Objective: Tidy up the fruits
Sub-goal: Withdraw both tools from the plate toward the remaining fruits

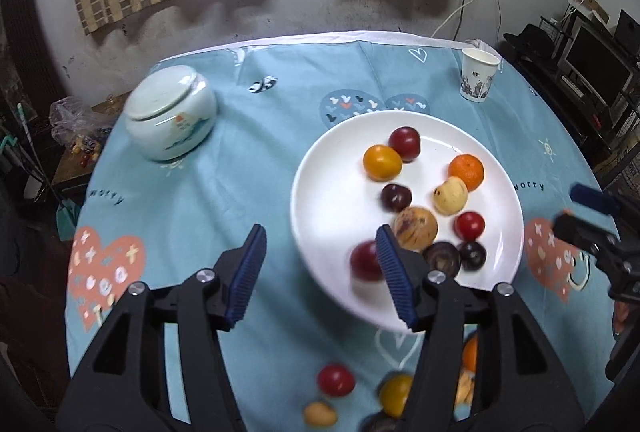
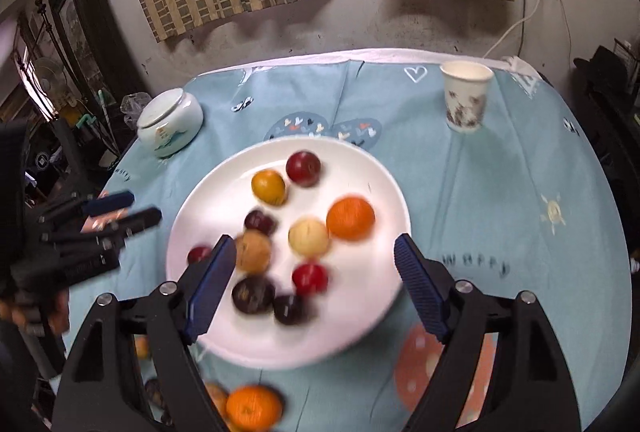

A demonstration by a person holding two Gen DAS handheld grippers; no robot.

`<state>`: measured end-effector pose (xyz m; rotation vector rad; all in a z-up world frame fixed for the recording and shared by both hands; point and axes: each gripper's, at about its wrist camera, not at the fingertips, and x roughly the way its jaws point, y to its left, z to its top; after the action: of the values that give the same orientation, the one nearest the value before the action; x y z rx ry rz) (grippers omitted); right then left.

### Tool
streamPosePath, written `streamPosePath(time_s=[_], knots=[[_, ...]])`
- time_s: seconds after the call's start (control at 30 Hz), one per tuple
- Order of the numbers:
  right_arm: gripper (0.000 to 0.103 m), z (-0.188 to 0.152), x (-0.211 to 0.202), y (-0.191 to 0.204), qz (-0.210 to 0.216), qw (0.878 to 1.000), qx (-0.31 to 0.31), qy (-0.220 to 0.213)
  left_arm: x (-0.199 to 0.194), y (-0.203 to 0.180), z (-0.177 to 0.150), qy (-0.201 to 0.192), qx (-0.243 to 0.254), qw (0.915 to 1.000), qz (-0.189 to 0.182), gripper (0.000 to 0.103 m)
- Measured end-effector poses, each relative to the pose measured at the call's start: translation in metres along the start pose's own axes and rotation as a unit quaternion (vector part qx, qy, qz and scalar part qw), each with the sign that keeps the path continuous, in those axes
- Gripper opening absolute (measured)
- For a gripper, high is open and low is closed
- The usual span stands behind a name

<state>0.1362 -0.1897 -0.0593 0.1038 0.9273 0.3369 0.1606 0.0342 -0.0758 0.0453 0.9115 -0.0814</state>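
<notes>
Sorting is partly done — ten fruits lie on the white plate [image 1: 316, 168] at mid-table, among them an orange [image 2: 350, 218], a yellow fruit [image 1: 382, 163] and several dark plums. More wait loose on the blue tablecloth [image 1: 248, 152] at the near edge, including a red fruit [image 1: 336, 380] and a second orange [image 2: 253, 407].

Left gripper [image 1: 320, 272]: jaws partly apart, nothing held. Right gripper [image 2: 316, 288]: jaws wide, empty, above the plate's near rim.

Next move, as judged: draw back to a loose fruit and close gently — round skins roll.

"worry" on the tablecloth [image 1: 280, 160]
</notes>
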Motion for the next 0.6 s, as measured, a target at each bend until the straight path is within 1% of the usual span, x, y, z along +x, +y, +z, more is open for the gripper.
streamPosePath(time_s=[0.07, 0.13, 0.17, 0.23, 0.3, 0.33, 0.4, 0.47, 0.57, 0.6], knots=[[0.081, -0.026, -0.017, 0.005, 0.010, 1.000, -0.002, 0.009, -0.013, 0.006, -0.016, 0.000, -0.001, 1.0000, 0.003, 0.062], [0.081, -0.058, -0.031, 0.018, 0.012, 0.999, -0.024, 0.029, -0.028, 0.012, -0.037, 0.004, 0.001, 1.0000, 0.008, 0.063], [0.081, -0.079, -0.037, 0.029, 0.016, 0.998, -0.045, 0.044, -0.033, 0.015, -0.045, 0.006, 0.001, 0.9999, 0.009, 0.063], [0.081, -0.111, -0.043, 0.050, 0.021, 0.994, -0.079, 0.067, -0.043, 0.021, -0.066, 0.014, -0.004, 0.9999, 0.010, 0.066], [0.080, -0.136, -0.043, 0.069, 0.034, 0.989, -0.105, 0.094, -0.050, 0.027, -0.085, 0.025, -0.009, 0.9996, 0.009, 0.066], [0.080, -0.146, -0.042, 0.077, 0.036, 0.988, -0.114, 0.101, -0.052, 0.029, -0.096, 0.033, -0.013, 0.9993, 0.008, 0.067], [0.077, -0.161, -0.036, 0.091, 0.046, 0.985, -0.117, 0.118, -0.054, 0.032, -0.111, 0.046, -0.018, 0.9988, 0.009, 0.067], [0.076, -0.169, -0.030, 0.102, 0.052, 0.984, -0.117, 0.123, -0.057, 0.036, -0.127, 0.057, -0.025, 0.9980, 0.011, 0.067], [0.074, -0.172, -0.020, 0.108, 0.075, 0.984, -0.079, 0.139, -0.064, 0.040, -0.142, 0.061, -0.031, 0.9975, 0.012, 0.067], [0.074, -0.171, -0.019, 0.109, 0.071, 0.986, -0.071, 0.134, -0.067, 0.042, -0.147, 0.062, -0.035, 0.9974, 0.012, 0.067]])
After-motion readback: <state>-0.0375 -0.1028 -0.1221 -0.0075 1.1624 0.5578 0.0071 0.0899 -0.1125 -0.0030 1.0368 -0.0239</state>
